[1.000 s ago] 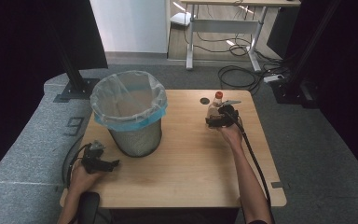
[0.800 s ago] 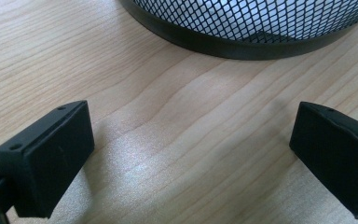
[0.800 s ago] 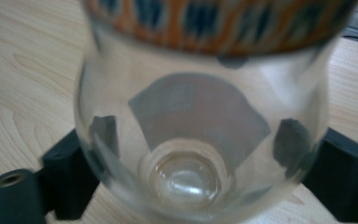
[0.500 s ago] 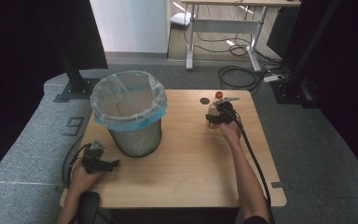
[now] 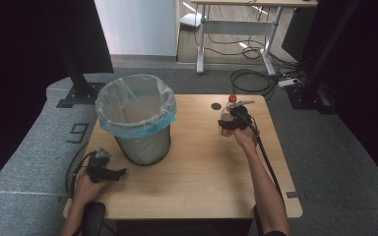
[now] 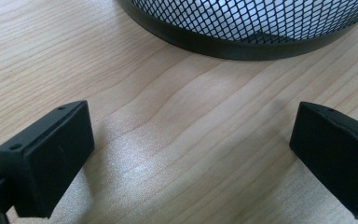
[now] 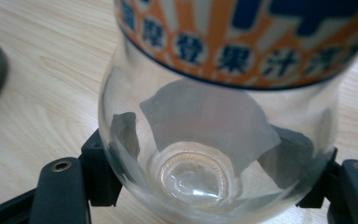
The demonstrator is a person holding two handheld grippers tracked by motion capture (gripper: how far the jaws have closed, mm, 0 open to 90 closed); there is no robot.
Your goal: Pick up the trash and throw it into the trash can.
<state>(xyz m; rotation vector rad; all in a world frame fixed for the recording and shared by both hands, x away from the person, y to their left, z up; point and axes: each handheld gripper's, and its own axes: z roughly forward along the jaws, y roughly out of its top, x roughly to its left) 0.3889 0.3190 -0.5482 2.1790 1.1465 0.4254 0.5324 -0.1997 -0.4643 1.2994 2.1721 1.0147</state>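
soft even light, blurred close-ups

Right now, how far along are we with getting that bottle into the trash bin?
Done: the right claw is shut on the clear bottle near the table's far right. In hand: carrying it; the bottle is not yet over the lined bin. Left, probably: bringing it across and dropping it in. The left claw sits open and empty beside the bin's base.
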